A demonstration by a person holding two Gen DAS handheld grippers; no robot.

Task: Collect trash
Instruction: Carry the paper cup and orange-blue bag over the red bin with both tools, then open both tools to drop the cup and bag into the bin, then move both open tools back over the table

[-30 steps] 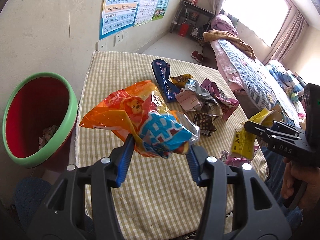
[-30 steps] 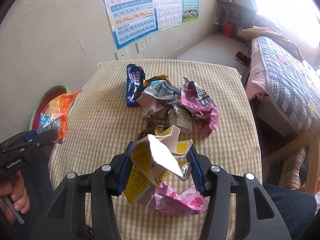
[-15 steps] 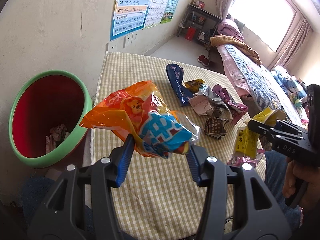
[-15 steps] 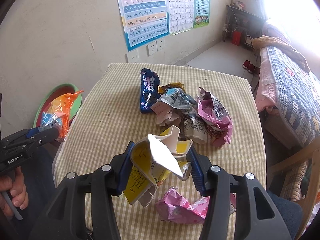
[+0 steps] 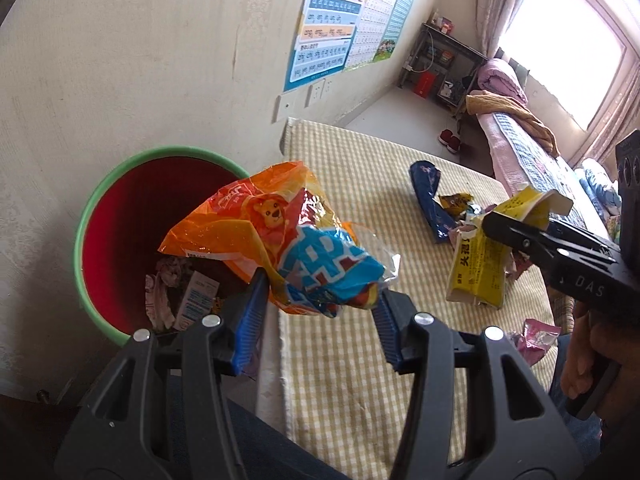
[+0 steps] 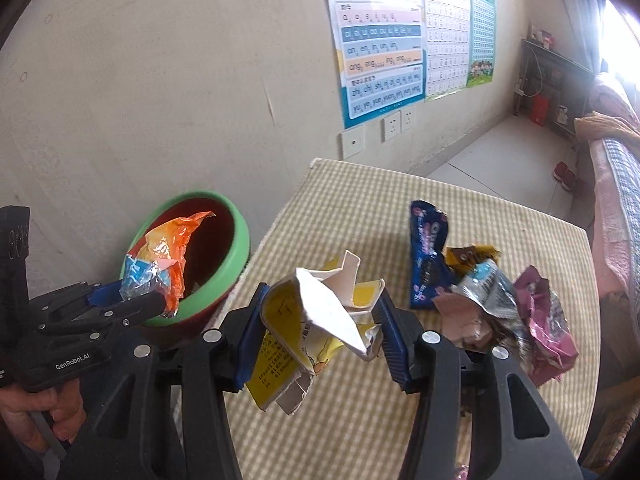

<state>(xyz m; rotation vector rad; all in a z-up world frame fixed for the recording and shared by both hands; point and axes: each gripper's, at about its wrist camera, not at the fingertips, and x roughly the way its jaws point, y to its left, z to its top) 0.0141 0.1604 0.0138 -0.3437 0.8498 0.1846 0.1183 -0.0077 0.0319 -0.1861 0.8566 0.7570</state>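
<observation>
Left gripper (image 5: 320,300) pinches the orange snack bag (image 5: 276,236), right gripper (image 6: 318,332) the yellow carton (image 6: 296,332); clear the table's left edge, drop inside the bin's green rim (image 5: 86,224)

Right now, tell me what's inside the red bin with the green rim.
The bin holds crumpled pinkish scraps and a pale printed carton. The orange snack bag, held in front, hides the rest of the bottom.

A cream wall (image 6: 160,80) has letter posters (image 6: 380,40) and sockets (image 6: 396,126) on it. Bright light comes in the window (image 5: 560,56) over a bed (image 5: 532,152). The floor (image 6: 500,152) is pale
</observation>
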